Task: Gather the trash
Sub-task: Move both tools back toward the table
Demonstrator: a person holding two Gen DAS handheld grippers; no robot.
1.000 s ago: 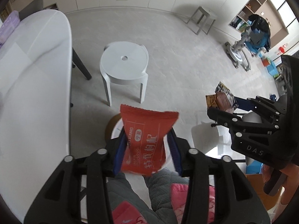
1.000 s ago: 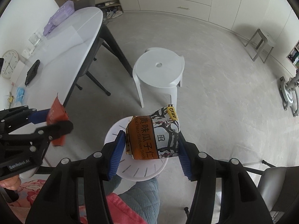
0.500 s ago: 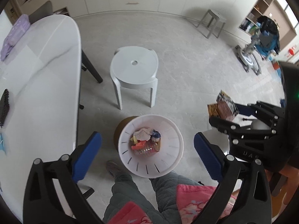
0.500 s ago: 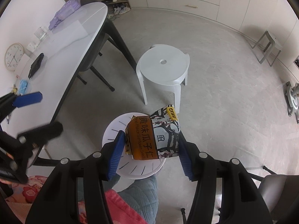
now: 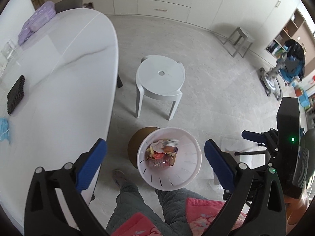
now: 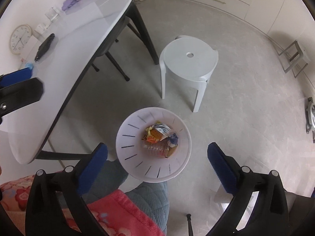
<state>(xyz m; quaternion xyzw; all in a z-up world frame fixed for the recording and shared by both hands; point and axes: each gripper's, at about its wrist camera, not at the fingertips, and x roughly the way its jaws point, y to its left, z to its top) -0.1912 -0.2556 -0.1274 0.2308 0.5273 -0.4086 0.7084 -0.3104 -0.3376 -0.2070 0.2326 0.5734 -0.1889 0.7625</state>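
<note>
Below, both grippers hang over the white bin point(image 5: 192, 174), which stands on the floor beside the white stool point(image 5: 161, 82). Left gripper point(image 5: 155, 163) and right gripper point(image 6: 157, 165) each have their blue fingers point(image 6: 92, 167) spread wide and hold nothing. Crumpled snack wrappers point(image 6: 160, 137) lie piled at the bin's bottom.

I see a white plastic bin point(image 6: 126, 147) with smooth walls, holding crinkly, glossy wrappers point(image 6: 160, 131) and clear ribbed plastic. Far of it, a matt white plastic stool point(image 6: 189, 59). Left, a glossy white tabletop point(image 5: 59, 68). The floor point(image 6: 246, 108) looks like dull grey stone.
</note>
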